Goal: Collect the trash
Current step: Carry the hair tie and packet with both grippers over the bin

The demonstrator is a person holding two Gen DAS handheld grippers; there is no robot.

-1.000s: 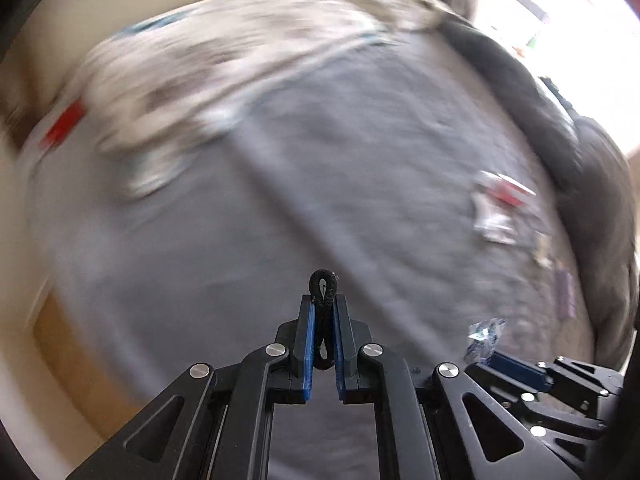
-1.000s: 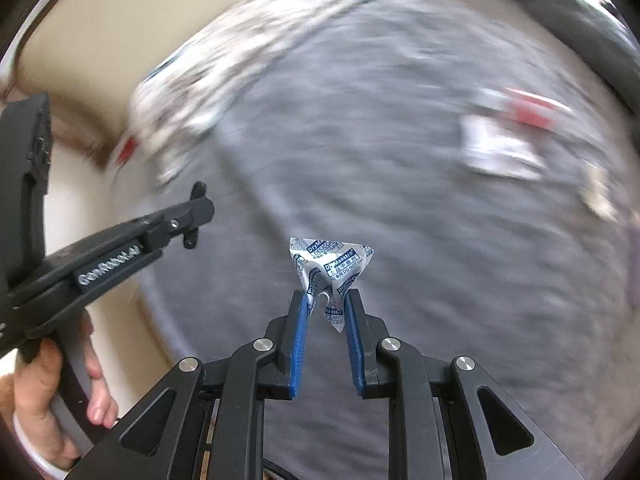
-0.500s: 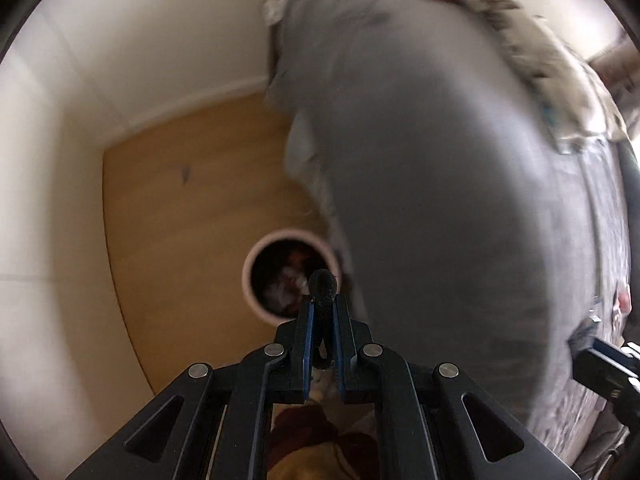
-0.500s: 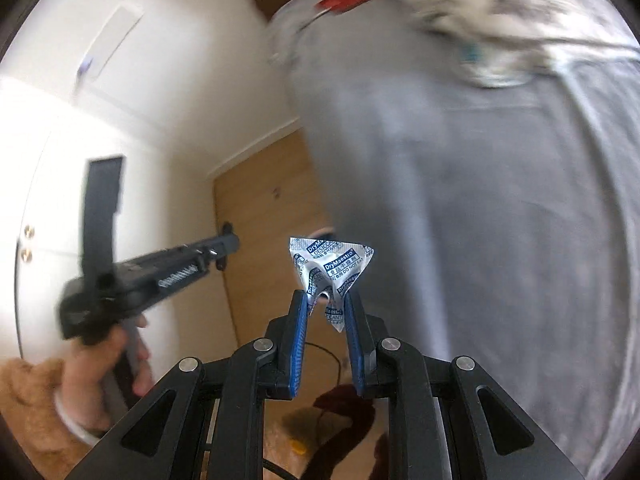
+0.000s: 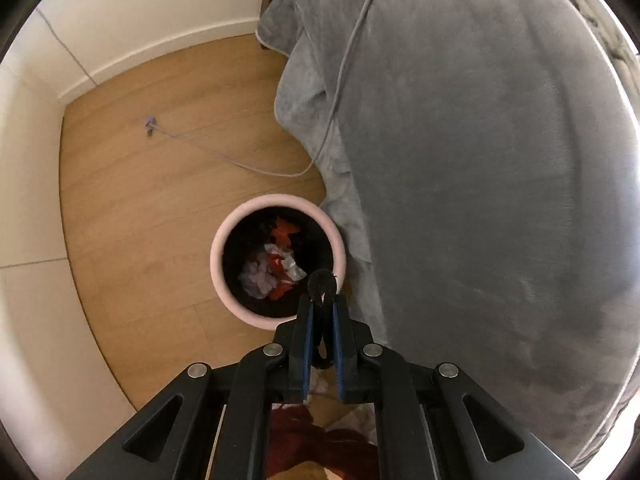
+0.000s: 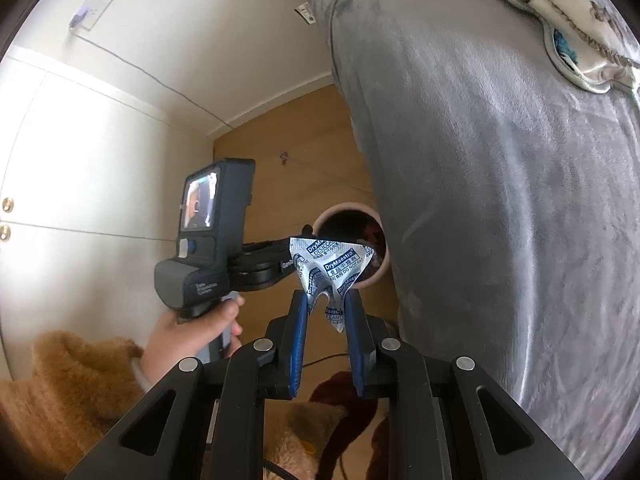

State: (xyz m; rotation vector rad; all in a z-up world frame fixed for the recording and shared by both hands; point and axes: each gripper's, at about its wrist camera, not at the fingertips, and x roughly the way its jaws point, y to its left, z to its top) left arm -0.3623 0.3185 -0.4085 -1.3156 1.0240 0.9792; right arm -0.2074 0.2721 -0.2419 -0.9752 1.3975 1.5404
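Having swung off the grey bed [image 5: 480, 160] to the pink bin [image 5: 240, 308] on the floor, I am hovering both loads ready to drop: my right gripper [image 6: 326, 312] is clamping the desiccant sachet [image 6: 330, 266], my left gripper [image 5: 321, 312] pinching a small black scrap [image 5: 321, 286] I cannot identify.
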